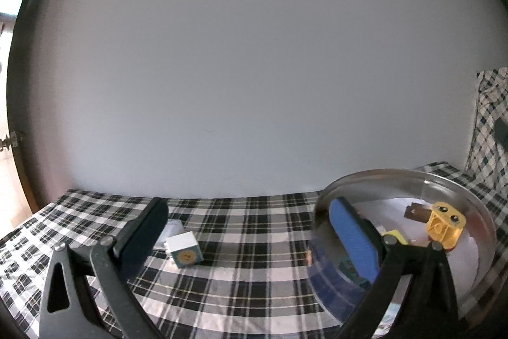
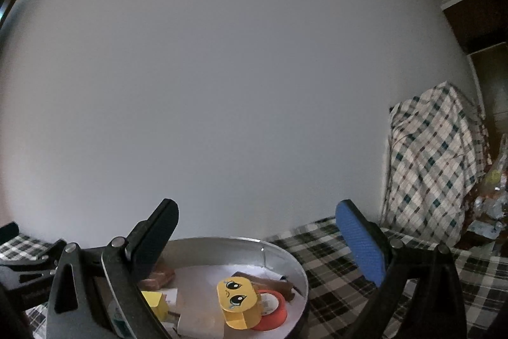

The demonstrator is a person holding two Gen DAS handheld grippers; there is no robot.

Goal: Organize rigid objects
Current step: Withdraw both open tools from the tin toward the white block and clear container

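Note:
A round metal tray [image 1: 476, 208] stands on the checked cloth at the right; in the right wrist view its rim [image 2: 285, 256] is just below my gripper. It holds a yellow face toy [image 2: 238, 301], an orange tape roll [image 2: 273, 310], a brown block [image 2: 158, 278] and a small yellow box [image 2: 157, 302]. A small white cube with an orange face [image 1: 184, 250] lies on the cloth between the fingers of my left gripper [image 1: 250, 231], which is open and empty. My right gripper [image 2: 257, 237] is open and empty above the tray.
A plain white wall stands close behind the table. A white flat item [image 1: 173, 227] lies behind the cube. A checked cloth heap [image 2: 435, 161] rises at the right. My left gripper's body shows at the left edge of the right wrist view [image 2: 22, 272].

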